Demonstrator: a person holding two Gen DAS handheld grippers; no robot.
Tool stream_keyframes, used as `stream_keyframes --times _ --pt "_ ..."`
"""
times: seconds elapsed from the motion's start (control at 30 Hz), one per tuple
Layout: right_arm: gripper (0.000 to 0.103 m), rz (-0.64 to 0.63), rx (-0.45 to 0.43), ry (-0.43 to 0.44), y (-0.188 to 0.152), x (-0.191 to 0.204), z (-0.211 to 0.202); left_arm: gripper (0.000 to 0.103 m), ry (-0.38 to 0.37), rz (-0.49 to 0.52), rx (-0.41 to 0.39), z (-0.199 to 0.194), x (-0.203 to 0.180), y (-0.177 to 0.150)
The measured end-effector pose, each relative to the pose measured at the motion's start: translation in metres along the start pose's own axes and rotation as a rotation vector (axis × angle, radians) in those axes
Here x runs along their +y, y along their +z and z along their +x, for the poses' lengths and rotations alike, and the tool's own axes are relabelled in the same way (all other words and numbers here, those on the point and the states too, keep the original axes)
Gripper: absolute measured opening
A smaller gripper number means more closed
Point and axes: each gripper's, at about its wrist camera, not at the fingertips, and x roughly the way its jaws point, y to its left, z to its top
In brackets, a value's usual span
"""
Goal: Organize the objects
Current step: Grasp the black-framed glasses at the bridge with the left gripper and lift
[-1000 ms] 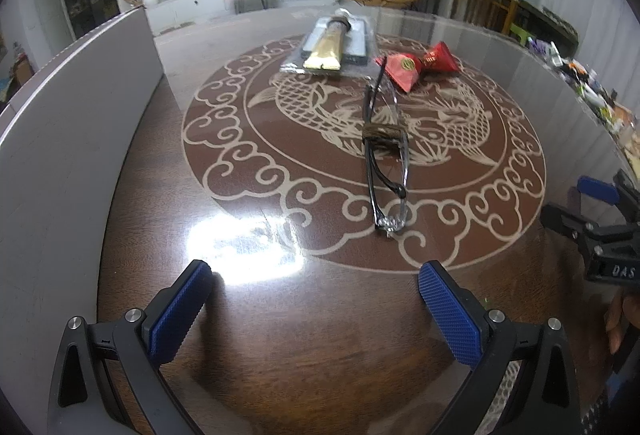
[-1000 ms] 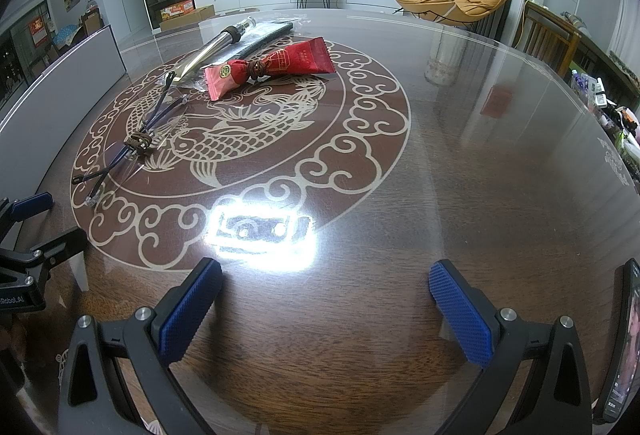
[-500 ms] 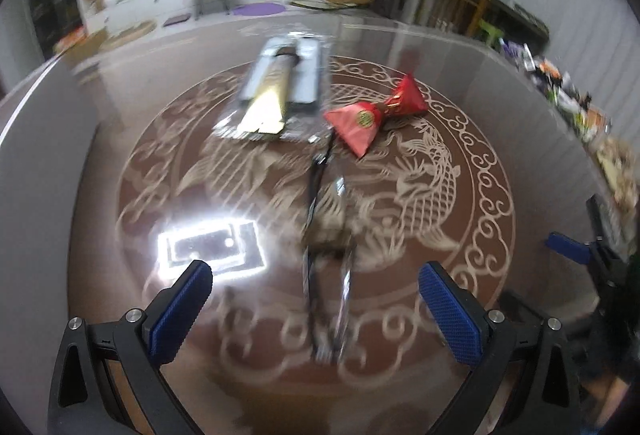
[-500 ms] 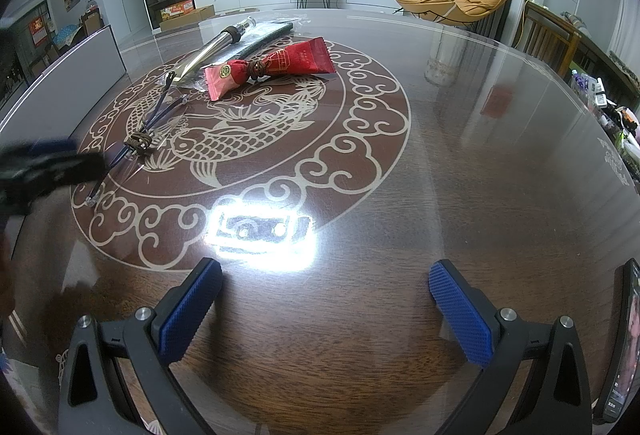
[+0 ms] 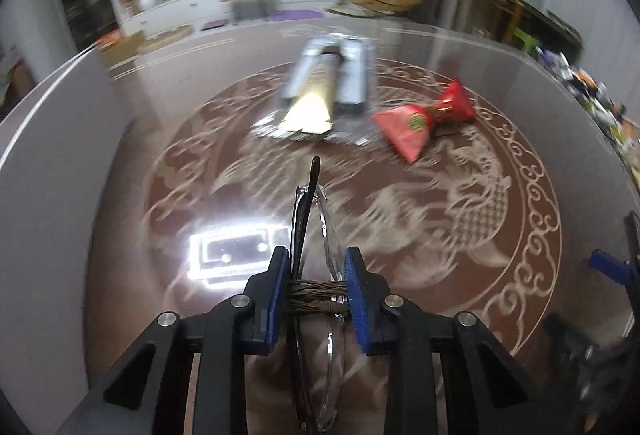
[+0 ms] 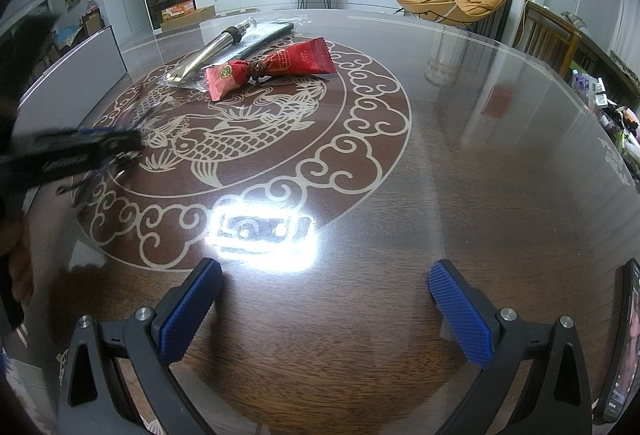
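The left-wrist view was smeared by motion, and the near end of the folded glasses [image 5: 312,275] ran out of sight under the left claw [image 5: 316,291]. Its jaws had just been closing and were clenched on the glasses at their cord-wrapped middle, pads pressing both sides. In the right-wrist view that claw showed only as a dark blur at the left edge. The right claw [image 6: 324,309] hung released over bare bench [image 6: 480,163], with open wood ahead and to the right. Farther off, the red packet [image 6: 276,69] lay just beside the bagged metal tool [image 6: 224,45], well apart from both claws.
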Motion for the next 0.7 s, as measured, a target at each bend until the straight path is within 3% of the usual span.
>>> stream_keyframes --times 0.2,0.27,0.33,0.4,0.63,0.7 --pt "0.103 -0.001 0.0 -0.003 0.0 0.001 -0.001 0.03 0.034 -0.064 -0.036 -0.02 0.036 -0.036" --pt "0.103 -0.001 0.0 -0.002 0.0 0.0 -0.001 0.041 0.06 -0.042 -0.04 -0.02 0.039 -0.038" --pt "0.103 0.002 0.0 -0.003 0.0 0.0 -0.001 0.066 0.096 -0.033 -0.04 -0.018 0.039 -0.037" --pt "0.103 0.003 0.0 -0.005 -0.001 0.0 -0.002 0.08 0.093 -0.051 -0.029 -0.014 0.044 -0.036" --pt "0.103 0.003 0.0 -0.004 -0.001 0.0 -0.002 0.103 0.076 -0.096 -0.011 -0.007 0.05 -0.039" --pt "0.103 0.003 0.0 -0.005 -0.001 0.0 -0.002 0.103 0.075 -0.09 -0.011 -0.004 0.046 -0.038"
